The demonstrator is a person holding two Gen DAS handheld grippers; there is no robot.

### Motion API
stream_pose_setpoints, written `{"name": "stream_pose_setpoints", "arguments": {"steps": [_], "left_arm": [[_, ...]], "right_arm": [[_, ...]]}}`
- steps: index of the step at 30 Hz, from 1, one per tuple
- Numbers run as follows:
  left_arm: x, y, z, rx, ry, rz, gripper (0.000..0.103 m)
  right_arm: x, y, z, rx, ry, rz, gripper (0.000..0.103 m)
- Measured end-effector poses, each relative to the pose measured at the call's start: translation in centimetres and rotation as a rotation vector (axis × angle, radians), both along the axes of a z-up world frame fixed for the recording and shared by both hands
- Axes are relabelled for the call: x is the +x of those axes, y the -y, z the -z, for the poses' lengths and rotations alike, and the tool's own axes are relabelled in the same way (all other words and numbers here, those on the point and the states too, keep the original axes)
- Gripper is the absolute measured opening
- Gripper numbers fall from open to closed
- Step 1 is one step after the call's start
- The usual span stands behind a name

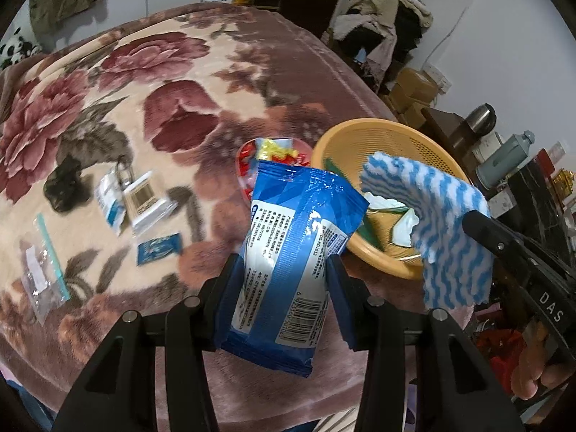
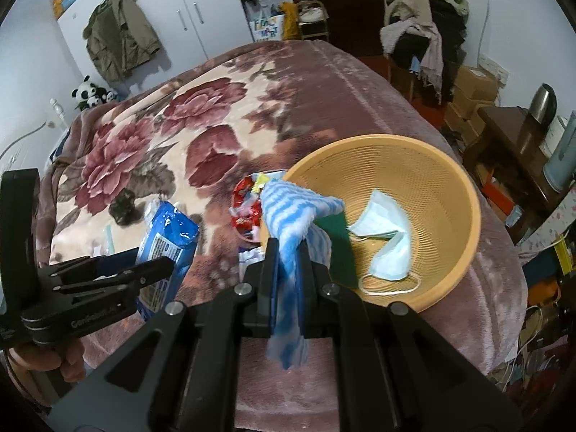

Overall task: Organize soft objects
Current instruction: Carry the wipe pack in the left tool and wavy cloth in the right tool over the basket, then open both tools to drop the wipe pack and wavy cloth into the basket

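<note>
Striped cloth [image 2: 288,216] hides green pad [image 2: 340,248] – basket [image 2: 450,187] contents blurred

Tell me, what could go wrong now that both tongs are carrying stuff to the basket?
The striped cloth hangs loose from the right tongs, so it might drape over the basket rim and slide out instead of landing by the face mask. The shiny blue packet looks slippery and is pinched only at its middle by the left tongs; it could slip. Both tongs are close together and might bump.
</note>
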State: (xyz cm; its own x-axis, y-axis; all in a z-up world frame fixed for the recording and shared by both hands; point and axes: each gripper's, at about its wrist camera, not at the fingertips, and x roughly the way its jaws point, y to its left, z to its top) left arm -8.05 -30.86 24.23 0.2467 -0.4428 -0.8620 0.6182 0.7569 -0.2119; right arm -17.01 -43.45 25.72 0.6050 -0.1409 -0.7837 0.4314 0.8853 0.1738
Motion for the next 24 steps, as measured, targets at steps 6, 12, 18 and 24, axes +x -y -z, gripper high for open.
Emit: {"name": "stream_pose_setpoints", "arguments": {"steps": [6,12,18,24], "left_arm": [[-0.2,3.3,-0.2,-0.007,-0.011,0.039,0.048],[-0.1,6.8,-0.2,-0.028,-0.039,0.072,0.048],[0.0,10.8,0.4,-0.036,-0.071,0.104,0.048],[0.1,14.3,1.3,-0.031,-0.09,0.128,0.048]], "right_arm": [[-0.6,2.7,-0.3,0.004,0.009,0.044,0.008],[-0.7,5.4,-0.3,0.005,0.006,0.079,0.008],[-0.8,8.0,0.2,0.017,0.001,0.11,0.008],[-0.6,10.4,0.8,0.035,0.0,0.133,0.008]]}}
